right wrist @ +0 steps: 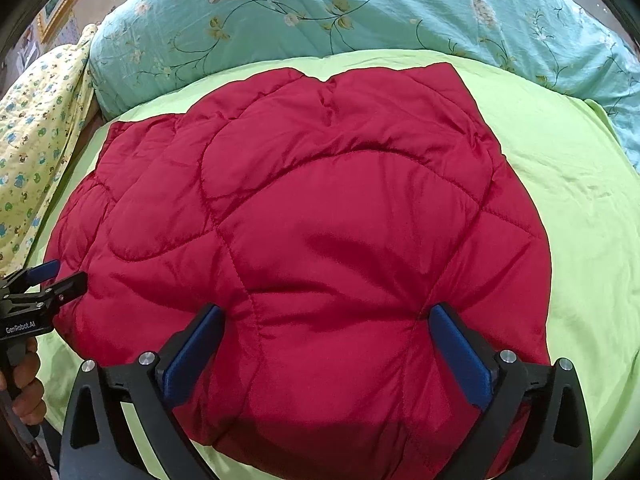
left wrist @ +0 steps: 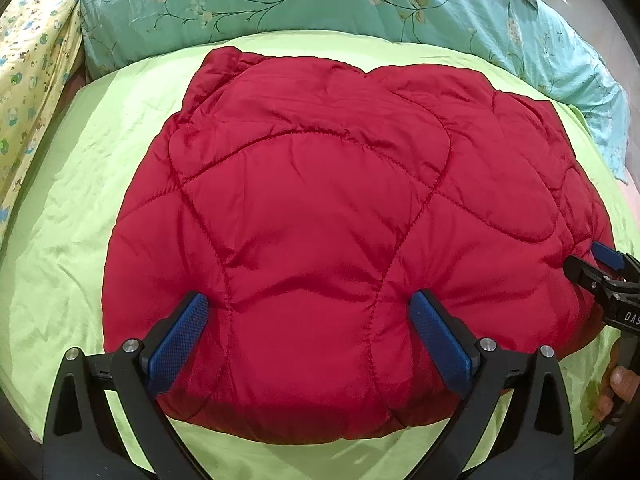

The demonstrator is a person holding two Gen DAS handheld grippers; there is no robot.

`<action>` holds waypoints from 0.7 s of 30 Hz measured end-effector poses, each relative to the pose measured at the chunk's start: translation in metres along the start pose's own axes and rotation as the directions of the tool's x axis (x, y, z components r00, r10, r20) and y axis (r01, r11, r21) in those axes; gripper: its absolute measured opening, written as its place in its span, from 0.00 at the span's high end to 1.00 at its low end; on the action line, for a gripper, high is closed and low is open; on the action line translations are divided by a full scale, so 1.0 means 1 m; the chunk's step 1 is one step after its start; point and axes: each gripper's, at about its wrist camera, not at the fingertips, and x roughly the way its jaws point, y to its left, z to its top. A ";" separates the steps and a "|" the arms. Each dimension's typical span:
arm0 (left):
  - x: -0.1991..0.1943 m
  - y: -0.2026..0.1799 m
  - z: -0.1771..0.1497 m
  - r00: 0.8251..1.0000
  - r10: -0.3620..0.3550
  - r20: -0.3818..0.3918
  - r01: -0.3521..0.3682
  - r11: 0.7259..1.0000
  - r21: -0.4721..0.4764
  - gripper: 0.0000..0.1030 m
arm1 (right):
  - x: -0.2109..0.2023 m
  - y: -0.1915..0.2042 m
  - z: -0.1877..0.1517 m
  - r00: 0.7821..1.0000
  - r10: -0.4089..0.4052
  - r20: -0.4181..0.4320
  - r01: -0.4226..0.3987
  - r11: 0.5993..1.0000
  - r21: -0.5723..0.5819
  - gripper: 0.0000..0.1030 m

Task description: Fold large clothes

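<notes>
- Left gripper point(left wrist: 308, 320): its two blue-padded fingers point(left wrist: 178, 344) stand wide apart, angled downward, with the near part of the red quilted jacket point(left wrist: 320, 208) bulging up between them. Whether the pads press into the fabric cannot be told; they sit against or just beside the puffed surface with nothing pinched.
- Right gripper point(right wrist: 326, 336): its blue-padded fingers point(right wrist: 460, 356) are likewise spread wide, tilted down over the near edge of the jacket point(right wrist: 304, 220), padding swelling between them and no fold clamped.
- In the left wrist view the right gripper point(left wrist: 588, 264) enters from the right edge, its tips at the jacket's right side; below it, part of the person's hand point(left wrist: 616, 388) wraps the handle.
- In the right wrist view the left gripper point(right wrist: 60, 276) enters from the left edge with its tips at the jacket's left side, and the hand point(right wrist: 26, 392) holding it shows below.
- Both tools sit side by side along the jacket's near edge, pointing forward and down.
- The jacket lies folded into a compact, puffy bundle in the middle of the lime-green sheet point(left wrist: 80, 208).
- Beyond it is a teal floral quilt point(left wrist: 320, 4), and at the far left a yellow printed cloth point(left wrist: 32, 68).
</notes>
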 end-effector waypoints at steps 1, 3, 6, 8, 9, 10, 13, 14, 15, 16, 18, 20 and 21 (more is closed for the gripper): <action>0.000 0.000 0.000 1.000 0.001 0.000 -0.001 1.000 0.001 0.00 | 0.000 0.000 0.000 1.000 -0.001 -0.001 0.001 1.000 -0.001 0.00; 0.000 -0.001 0.000 1.000 0.005 0.001 -0.005 1.000 0.002 0.00 | 0.001 0.000 0.001 1.000 0.000 -0.003 0.000 1.000 -0.001 0.00; 0.000 -0.002 0.000 1.000 0.010 0.000 -0.010 1.000 0.006 0.00 | -0.005 0.001 0.004 1.000 -0.001 -0.006 0.001 1.000 0.003 0.00; 0.001 -0.002 0.000 1.000 0.013 -0.001 -0.013 1.000 0.008 0.00 | -0.014 0.003 0.008 1.000 -0.009 0.009 0.009 1.000 -0.005 0.01; 0.001 -0.002 0.001 1.000 0.014 -0.002 -0.014 1.000 0.008 0.00 | -0.021 0.004 0.011 0.999 -0.017 0.027 0.018 1.000 -0.008 0.02; 0.002 -0.003 0.001 1.000 0.017 0.000 -0.017 1.000 0.011 0.00 | -0.028 0.004 0.014 0.998 -0.023 0.050 0.024 1.000 -0.011 0.02; 0.002 -0.004 0.001 1.000 0.022 -0.001 -0.022 1.000 0.015 0.00 | -0.052 0.009 0.024 0.990 -0.029 0.136 0.033 0.999 -0.030 0.02; 0.002 -0.004 0.002 1.000 0.022 -0.002 -0.022 1.000 0.016 0.00 | -0.056 0.012 0.027 0.988 -0.017 0.151 0.023 0.999 -0.039 0.02; 0.002 -0.005 0.002 1.000 0.022 -0.002 -0.022 1.000 0.015 0.00 | -0.058 0.016 0.030 0.988 -0.003 0.154 0.011 0.999 -0.049 0.02; 0.002 -0.005 0.002 1.000 0.022 -0.004 -0.022 1.000 0.015 0.00 | -0.057 0.018 0.031 0.988 0.004 0.152 0.005 0.998 -0.057 0.02; 0.001 -0.005 0.002 1.000 0.022 -0.007 -0.022 1.000 0.013 0.00 | -0.053 0.024 0.034 0.989 0.020 0.145 -0.010 0.997 -0.072 0.02; -0.001 -0.004 0.004 1.000 0.018 -0.007 -0.018 1.000 0.010 0.00 | -0.049 0.028 0.036 0.990 0.035 0.134 -0.024 0.996 -0.082 0.02; -0.002 -0.004 0.005 1.000 0.018 -0.007 -0.017 1.000 0.011 0.00 | -0.047 0.031 0.037 0.991 0.044 0.130 -0.033 0.996 -0.087 0.02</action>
